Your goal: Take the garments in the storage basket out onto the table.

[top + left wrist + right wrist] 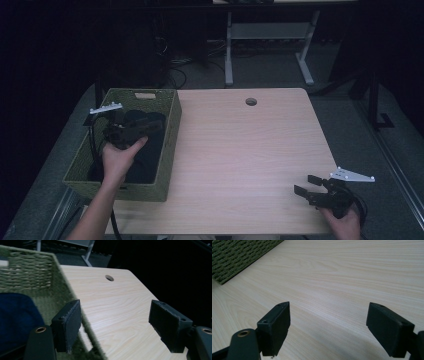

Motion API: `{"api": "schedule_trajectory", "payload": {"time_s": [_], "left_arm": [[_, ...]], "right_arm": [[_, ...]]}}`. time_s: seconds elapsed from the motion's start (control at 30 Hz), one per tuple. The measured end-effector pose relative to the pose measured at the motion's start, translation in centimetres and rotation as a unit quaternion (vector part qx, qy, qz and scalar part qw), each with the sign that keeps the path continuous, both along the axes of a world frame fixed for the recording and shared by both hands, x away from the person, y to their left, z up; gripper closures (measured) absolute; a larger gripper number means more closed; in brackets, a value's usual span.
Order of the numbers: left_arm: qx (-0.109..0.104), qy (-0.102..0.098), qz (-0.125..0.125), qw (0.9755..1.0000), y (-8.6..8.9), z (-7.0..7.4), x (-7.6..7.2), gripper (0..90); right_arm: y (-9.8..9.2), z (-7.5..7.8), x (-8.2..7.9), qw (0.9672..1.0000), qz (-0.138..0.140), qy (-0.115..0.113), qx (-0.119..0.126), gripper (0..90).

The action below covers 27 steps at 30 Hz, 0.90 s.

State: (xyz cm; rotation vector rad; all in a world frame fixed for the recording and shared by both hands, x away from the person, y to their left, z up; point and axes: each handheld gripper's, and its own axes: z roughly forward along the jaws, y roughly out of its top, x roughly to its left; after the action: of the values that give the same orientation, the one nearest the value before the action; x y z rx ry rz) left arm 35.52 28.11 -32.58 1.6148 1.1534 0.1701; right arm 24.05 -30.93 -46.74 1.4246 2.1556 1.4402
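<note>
High view: our left gripper (142, 126) hangs over the green woven rectangular basket (170, 150), jaws spread, empty; dark blue folded cloth (17, 320), probably a garment, lies inside; our right gripper (306, 185) rests released near the pale wooden table (240, 150) front edge.

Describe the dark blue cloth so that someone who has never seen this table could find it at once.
Start at the pale wooden table. On its left edge sits a green woven basket. Inside lies the dark blue cloth, under the left tongs: the one soft, dark thing there, against rough green weave.
</note>
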Motion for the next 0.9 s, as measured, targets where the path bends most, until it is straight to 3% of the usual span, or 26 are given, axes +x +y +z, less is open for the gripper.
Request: {"api": "schedule_trajectory", "payload": {"time_s": [0.5, 0.6, 0.9], "left_arm": [[-0.016, 0.031, 0.043, 0.9985, 3.8, -1.9, 1.7, 25.9], [-0.024, 0.045, 0.047, 0.9976, 4.5, -2.4, 2.1, 25.8], [-0.019, 0.063, 0.064, 0.9958, 6.0, -3.1, 2.7, 25.9]], "right_arm": [[-0.2, 0.0, -0.1, 1.0000, -0.001, 0.001, 0.005, 19.0], [-0.2, 0.0, -0.1, 1.0000, 0.000, 0.002, 0.005, 18.9], [-0.2, 0.1, -0.2, 0.9999, 0.001, 0.000, 0.011, 19.0]]}}
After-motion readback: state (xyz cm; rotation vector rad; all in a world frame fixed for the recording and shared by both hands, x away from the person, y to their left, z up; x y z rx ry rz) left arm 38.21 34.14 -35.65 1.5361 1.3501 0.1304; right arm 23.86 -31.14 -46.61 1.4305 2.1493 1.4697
